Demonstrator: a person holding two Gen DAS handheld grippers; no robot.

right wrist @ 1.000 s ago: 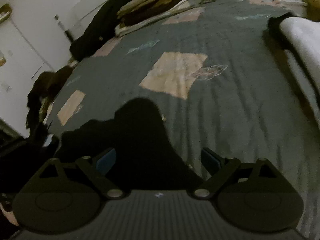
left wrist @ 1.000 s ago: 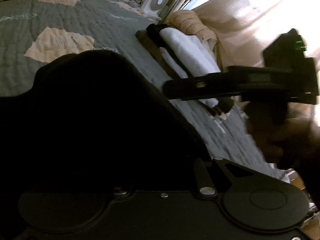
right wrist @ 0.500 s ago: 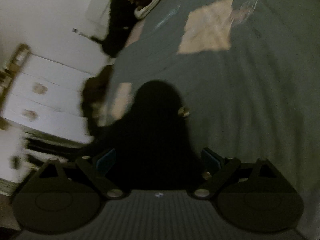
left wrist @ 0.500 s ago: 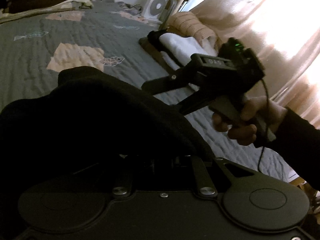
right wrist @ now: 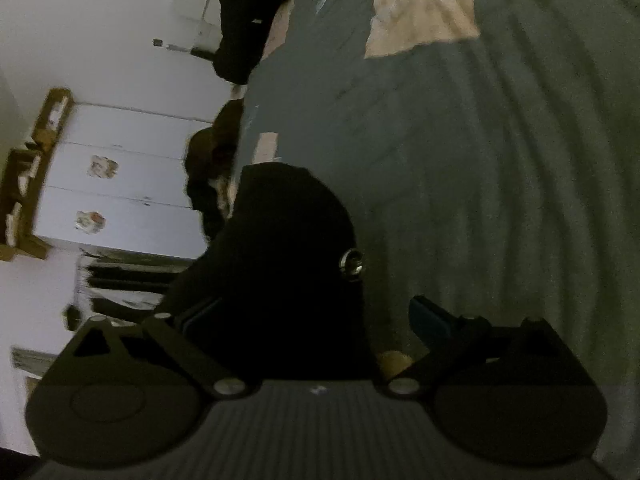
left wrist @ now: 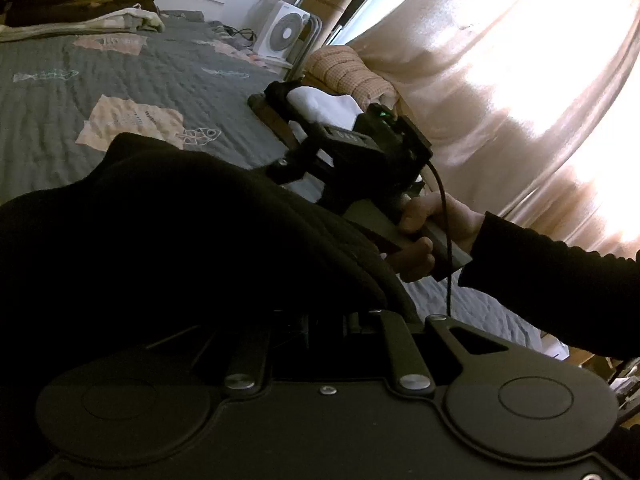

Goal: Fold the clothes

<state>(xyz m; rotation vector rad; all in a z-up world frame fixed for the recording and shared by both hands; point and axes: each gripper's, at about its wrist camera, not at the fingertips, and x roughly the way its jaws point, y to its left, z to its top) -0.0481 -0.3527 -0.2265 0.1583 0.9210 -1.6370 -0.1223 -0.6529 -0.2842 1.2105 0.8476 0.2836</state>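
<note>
Two tools meet one black garment [left wrist: 192, 232] over your quilted bed [right wrist: 500, 168]; right tool [right wrist: 316, 316] spread around it; left tool's [left wrist: 320, 320] grip unclear.

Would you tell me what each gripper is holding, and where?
The left gripper is buried in the black garment; the right gripper stands open around its buttoned edge.

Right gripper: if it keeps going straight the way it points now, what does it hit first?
Most likely the black garment bunched between the right gripper's open blue-padded fingers. Beyond it lies the grey quilted bedspread; depth is unclear.
</note>
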